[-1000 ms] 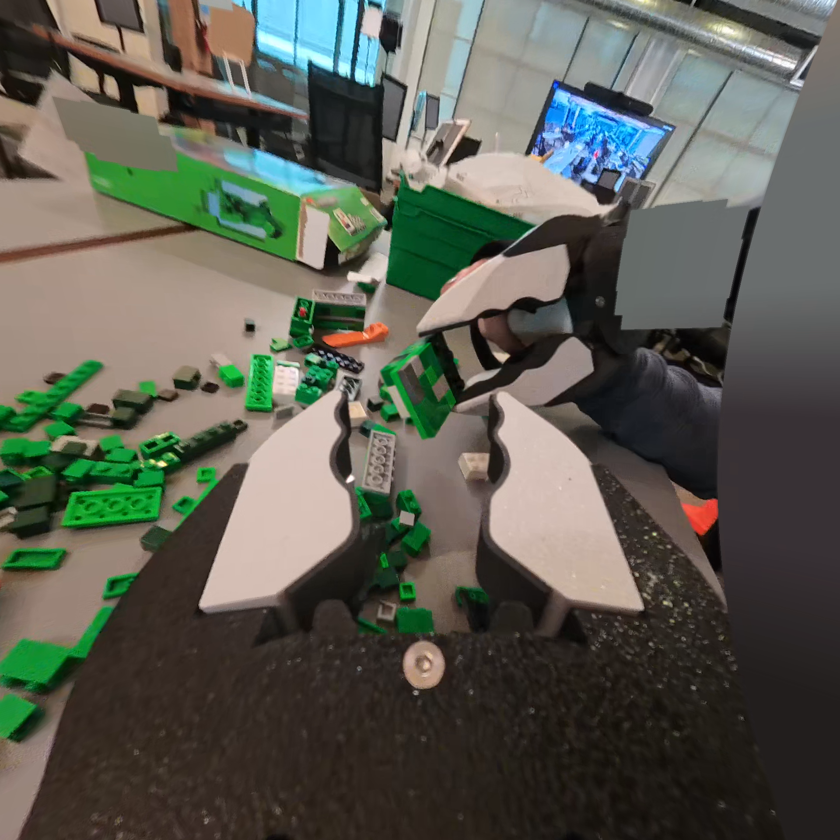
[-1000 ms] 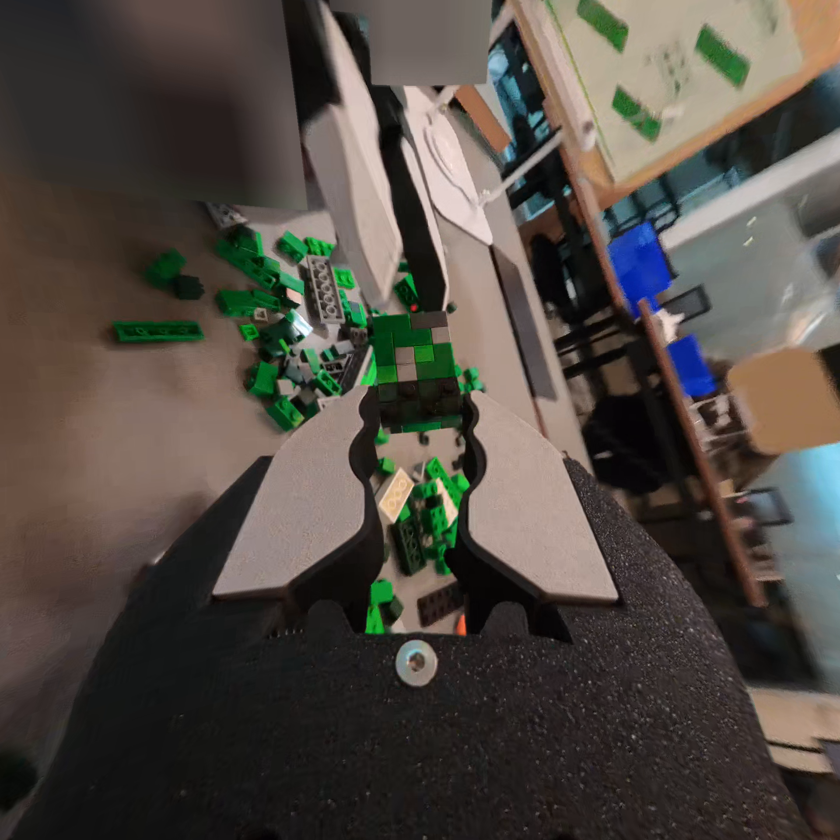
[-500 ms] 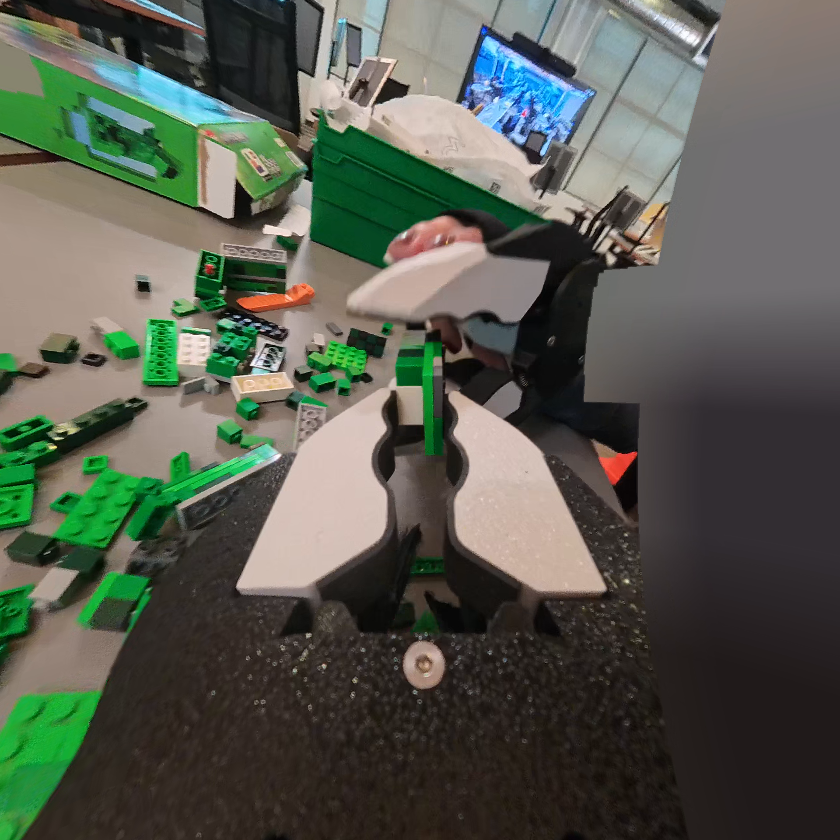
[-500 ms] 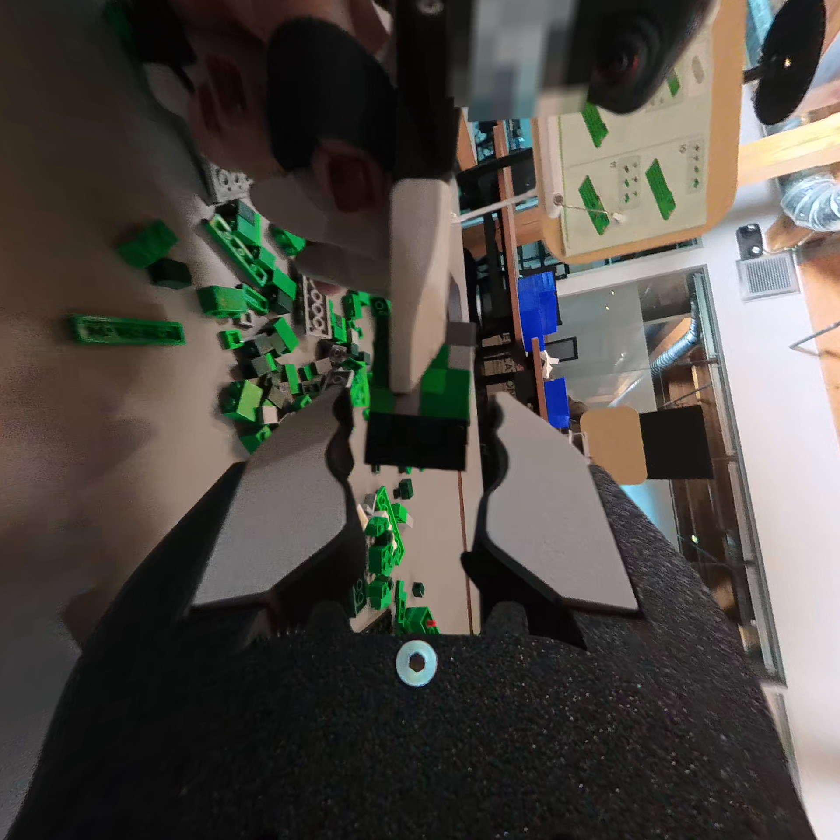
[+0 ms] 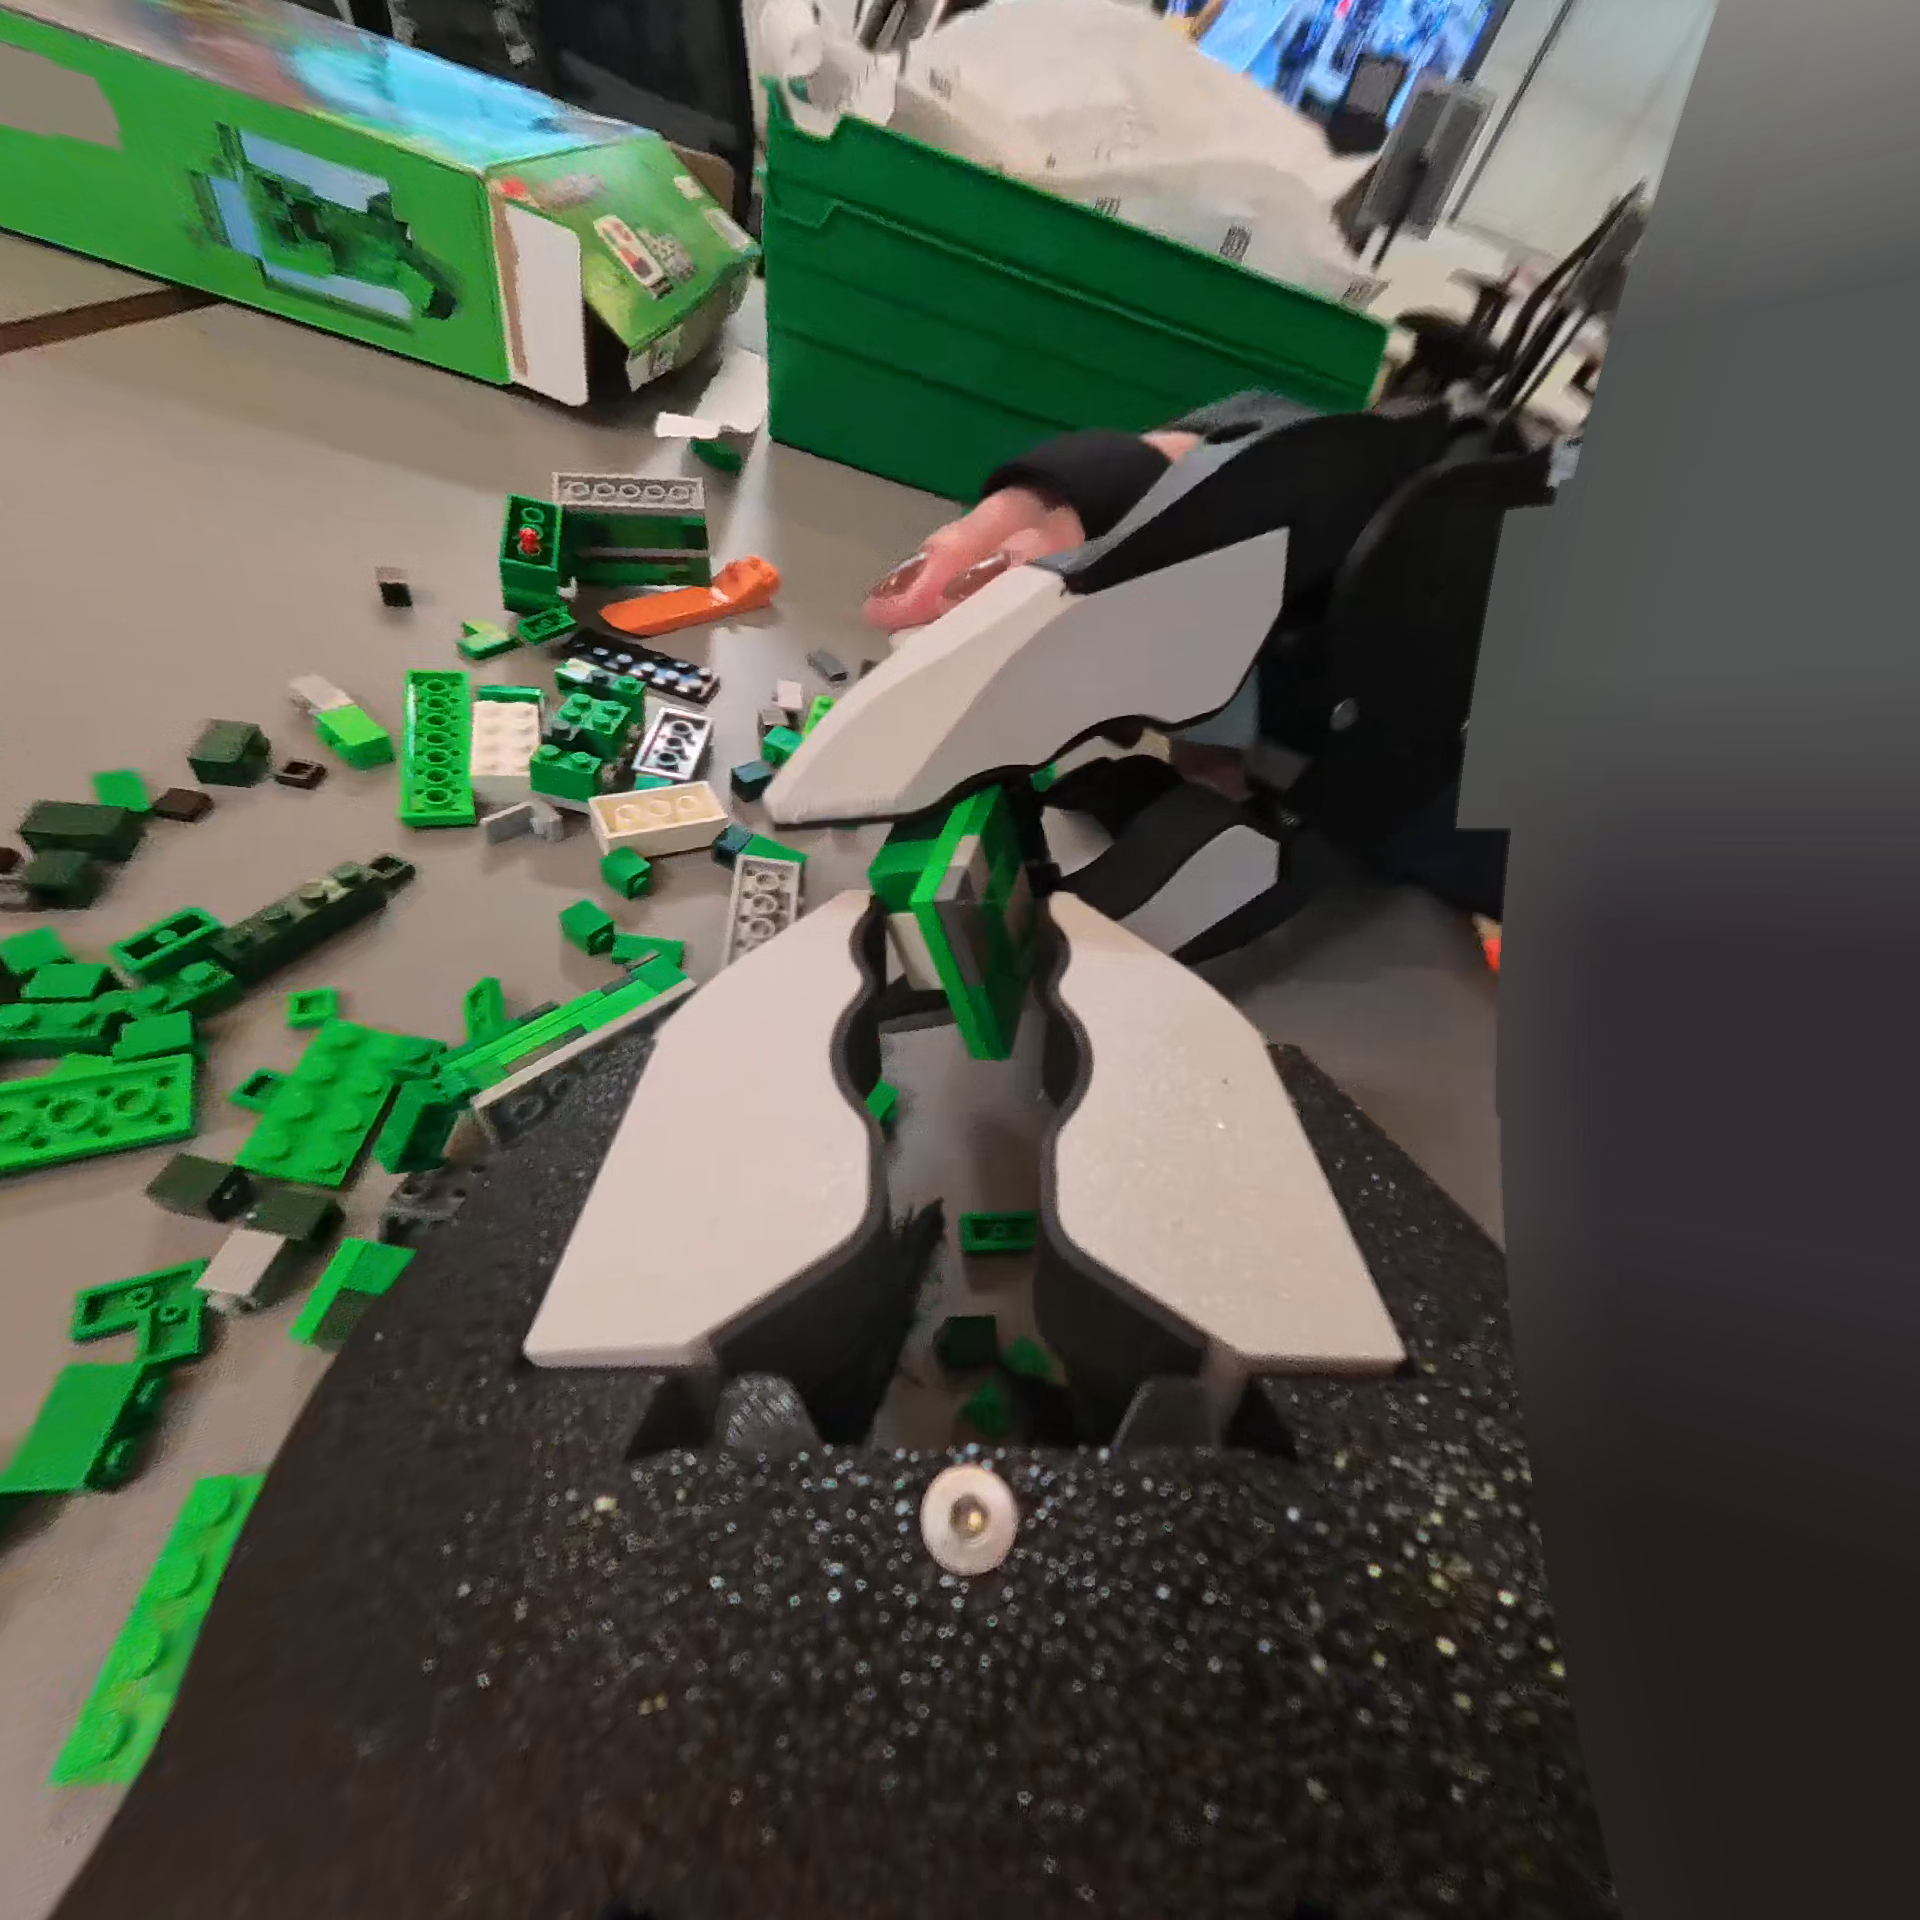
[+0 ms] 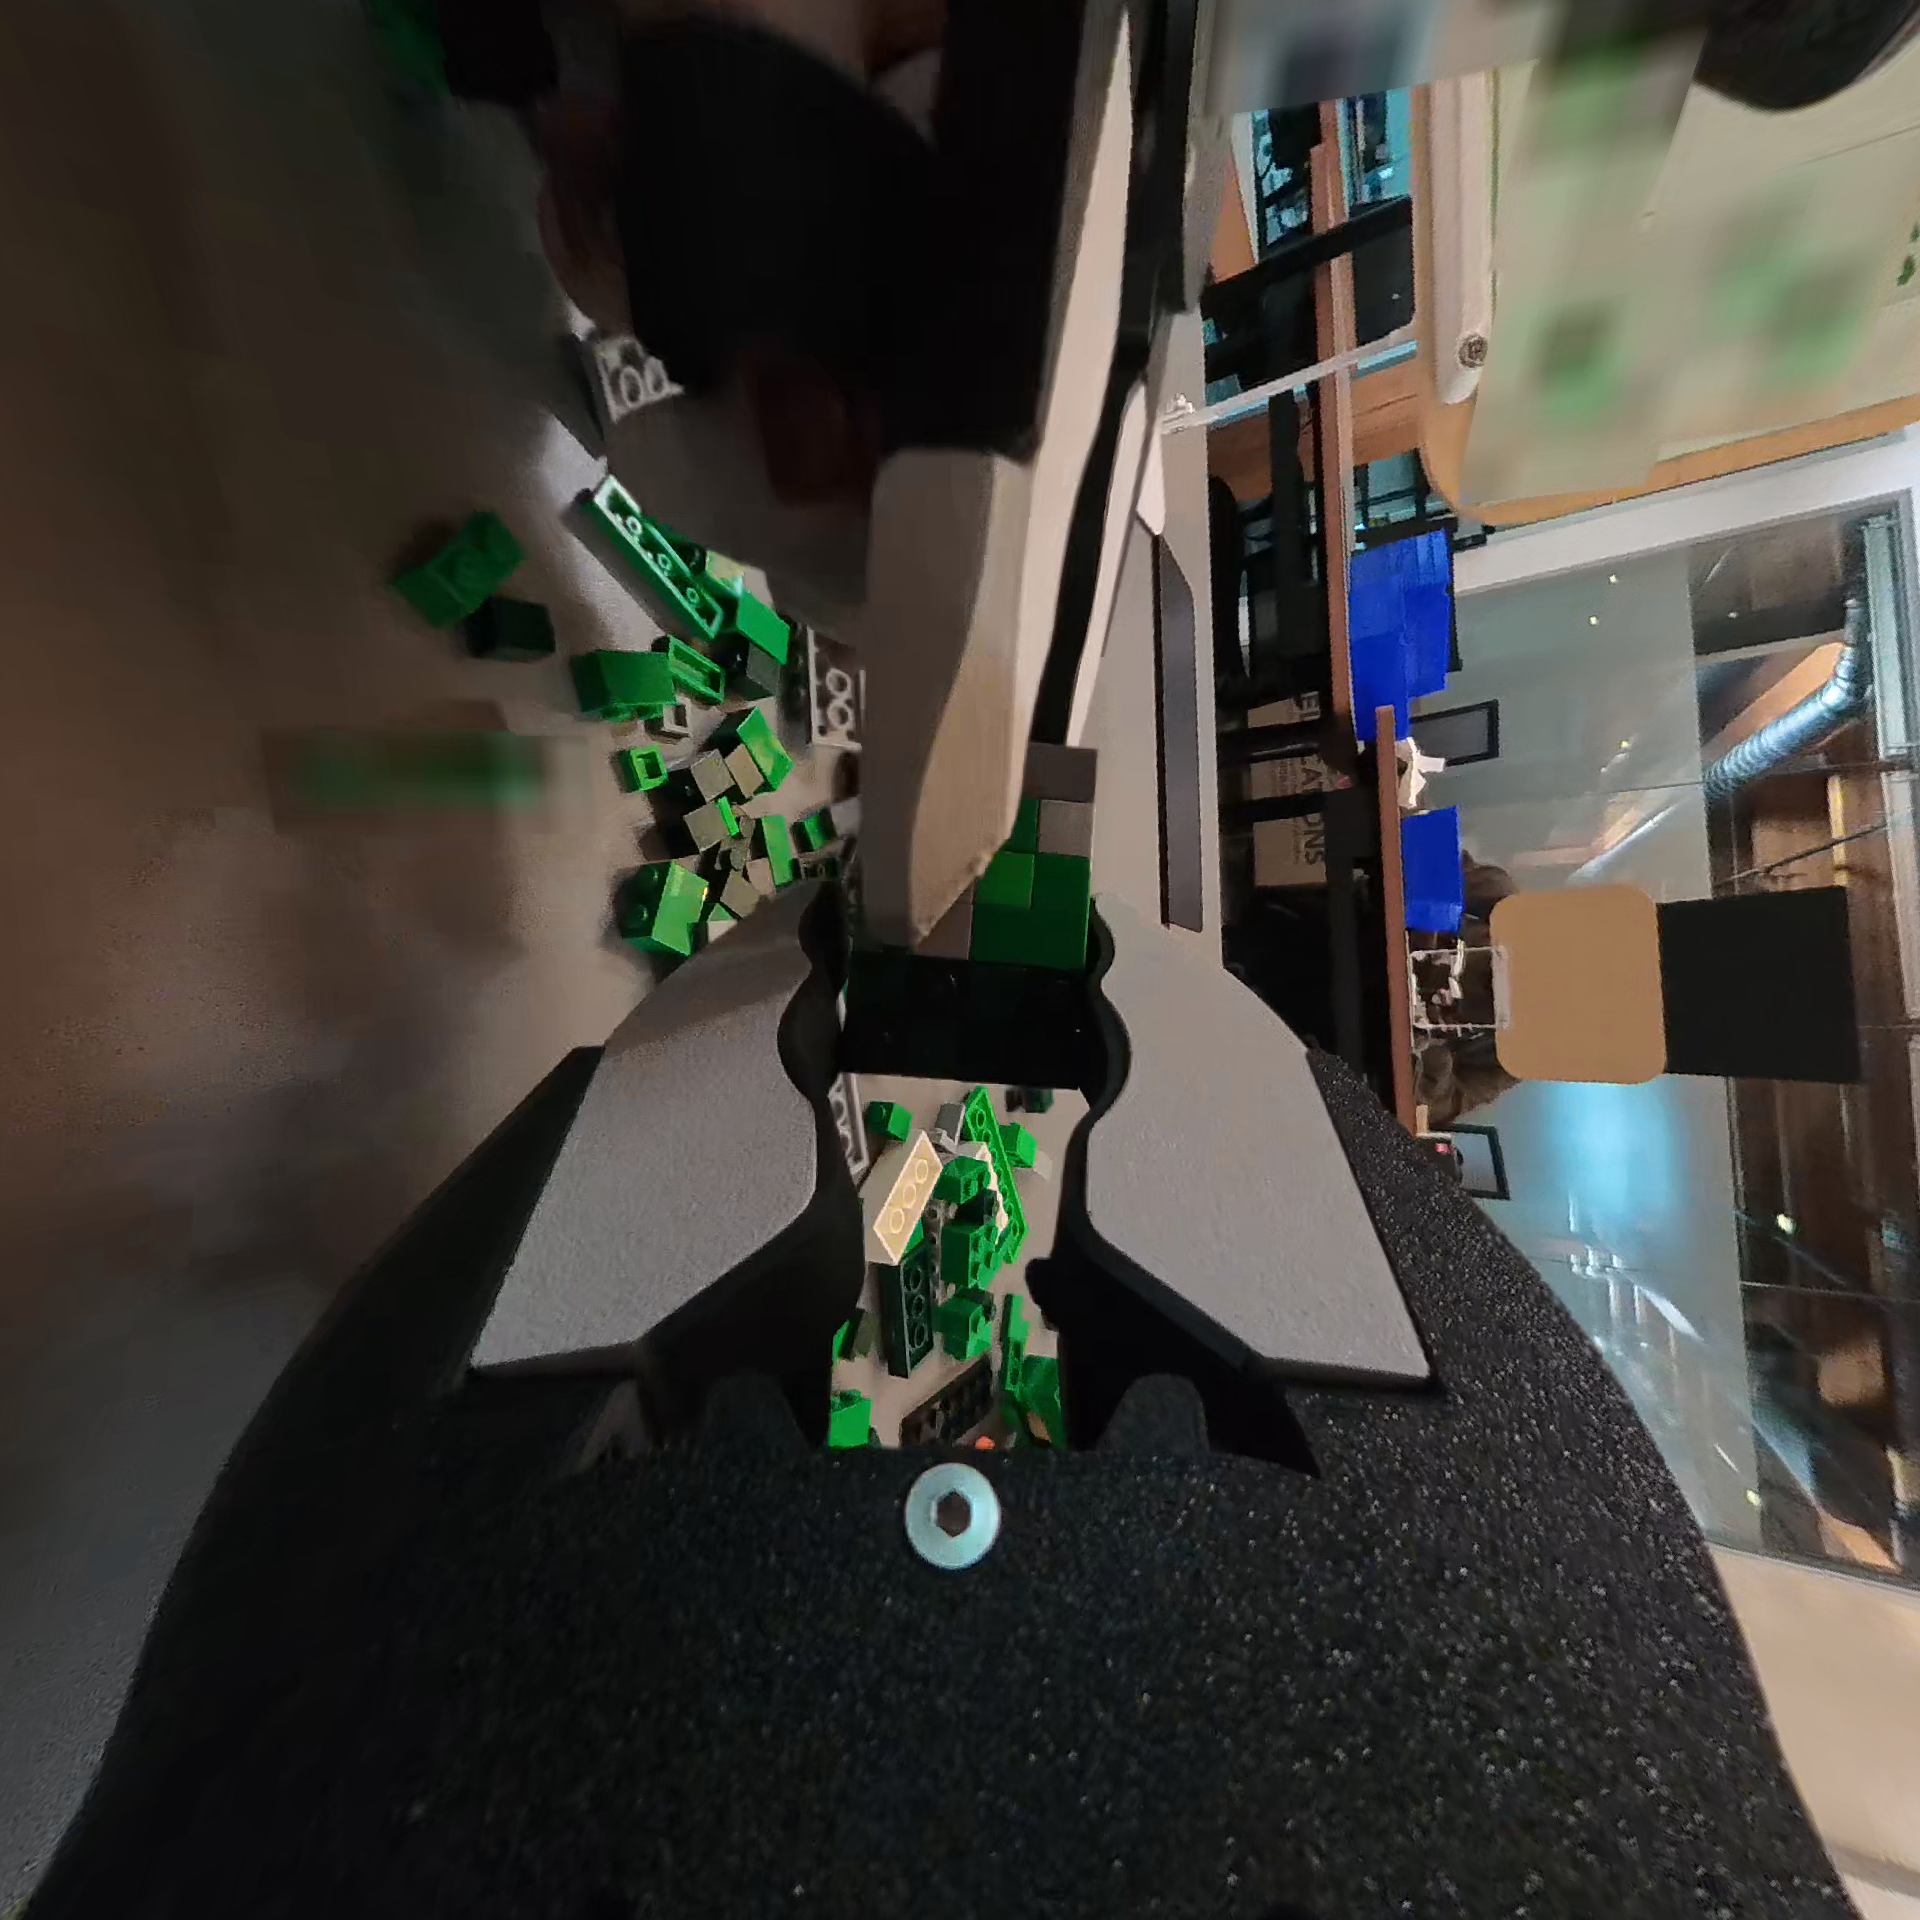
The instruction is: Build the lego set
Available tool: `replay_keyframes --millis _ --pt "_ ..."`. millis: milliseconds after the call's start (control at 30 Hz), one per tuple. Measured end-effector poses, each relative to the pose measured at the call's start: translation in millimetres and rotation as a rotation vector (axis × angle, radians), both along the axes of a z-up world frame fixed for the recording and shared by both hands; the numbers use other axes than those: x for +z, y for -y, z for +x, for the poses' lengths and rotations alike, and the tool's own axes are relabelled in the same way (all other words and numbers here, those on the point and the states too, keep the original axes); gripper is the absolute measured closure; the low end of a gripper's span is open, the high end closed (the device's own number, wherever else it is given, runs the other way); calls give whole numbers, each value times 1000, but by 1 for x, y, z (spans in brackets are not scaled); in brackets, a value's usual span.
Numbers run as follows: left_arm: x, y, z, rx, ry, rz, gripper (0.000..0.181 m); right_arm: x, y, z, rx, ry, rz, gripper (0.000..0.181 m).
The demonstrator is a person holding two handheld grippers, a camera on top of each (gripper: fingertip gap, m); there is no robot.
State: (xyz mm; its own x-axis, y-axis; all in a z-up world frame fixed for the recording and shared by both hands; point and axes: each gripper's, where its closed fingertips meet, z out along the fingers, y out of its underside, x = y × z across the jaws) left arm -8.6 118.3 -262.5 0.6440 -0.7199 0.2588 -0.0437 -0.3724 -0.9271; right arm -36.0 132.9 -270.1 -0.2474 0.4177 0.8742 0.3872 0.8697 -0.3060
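A small green, grey and black lego assembly (image 5: pixel 966 914) is held in the air between both grippers. My left gripper (image 5: pixel 961 925) is shut on its sides. My right gripper (image 6: pixel 966 935) is shut on its black end (image 6: pixel 966 1013), with the green and grey part (image 6: pixel 1039 894) sticking out past the fingertips. In the left wrist view, one finger (image 5: pixel 1039 686) of the right gripper lies over the assembly and the other sits behind it. In the right wrist view, a left finger (image 6: pixel 935 675) covers part of the assembly.
Many loose green, grey, white and black bricks (image 5: pixel 436 748) lie on the grey table (image 5: pixel 208 499), below and left of the grippers. An orange brick separator (image 5: pixel 691 608), a green lego box (image 5: pixel 312 229) and a green crate (image 5: pixel 987 343) lie farther back. Only a small space, under 4 cm, lies between the two pairs of fingers.
My left gripper came in open and shut on the assembly. My right gripper, first holding it, opened half a second ago and is now shut on its black end.
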Motion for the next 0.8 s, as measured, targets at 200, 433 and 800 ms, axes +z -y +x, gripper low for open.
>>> replay_keyframes --millis 200,433,800 --pt "4 1 1 -19 78 -8 157 0 2 1 19 -11 -61 139" --pt "9 -2 -8 23 120 19 162 -1 -5 1 3 -28 -4 139" --pt "14 2 -9 -23 242 -33 164 3 2 1 23 -61 -145 139"
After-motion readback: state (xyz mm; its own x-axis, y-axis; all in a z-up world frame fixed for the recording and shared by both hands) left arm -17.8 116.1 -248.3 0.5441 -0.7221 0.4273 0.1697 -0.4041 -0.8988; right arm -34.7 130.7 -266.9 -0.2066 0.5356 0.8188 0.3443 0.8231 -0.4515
